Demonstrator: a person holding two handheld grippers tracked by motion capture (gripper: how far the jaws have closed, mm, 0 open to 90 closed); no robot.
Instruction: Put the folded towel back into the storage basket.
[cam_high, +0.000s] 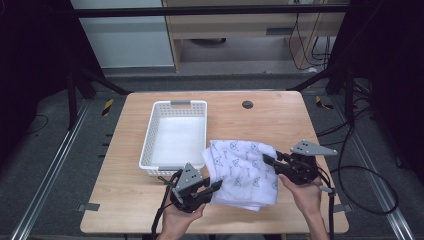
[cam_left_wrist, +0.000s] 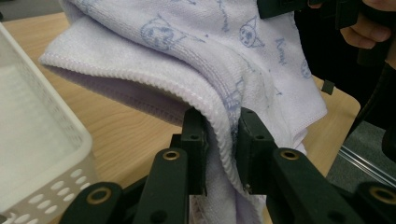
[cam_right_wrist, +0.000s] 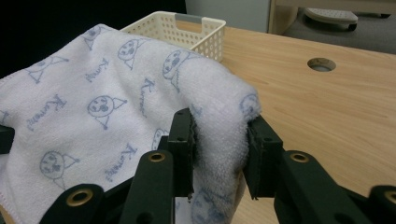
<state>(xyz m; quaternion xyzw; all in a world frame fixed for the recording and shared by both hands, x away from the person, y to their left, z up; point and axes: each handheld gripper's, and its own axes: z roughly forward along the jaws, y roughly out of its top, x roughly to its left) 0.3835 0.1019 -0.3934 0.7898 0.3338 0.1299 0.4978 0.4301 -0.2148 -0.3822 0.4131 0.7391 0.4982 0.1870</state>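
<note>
Your left gripper (cam_high: 216, 186) and right gripper (cam_high: 268, 161) each clamp the printed towel (cam_high: 243, 172), the white basket (cam_high: 176, 137) just beside its left.

The left claw (cam_left_wrist: 222, 140) rises from the bottom centre of the frame, its two black jaws pinching a hemmed fold of the white towel (cam_left_wrist: 187, 60) with blue printed figures. The towel drapes across the upper frame above the wooden worktop (cam_left_wrist: 126, 126). A white perforated basket (cam_left_wrist: 42, 135) occupies the left edge.
</note>
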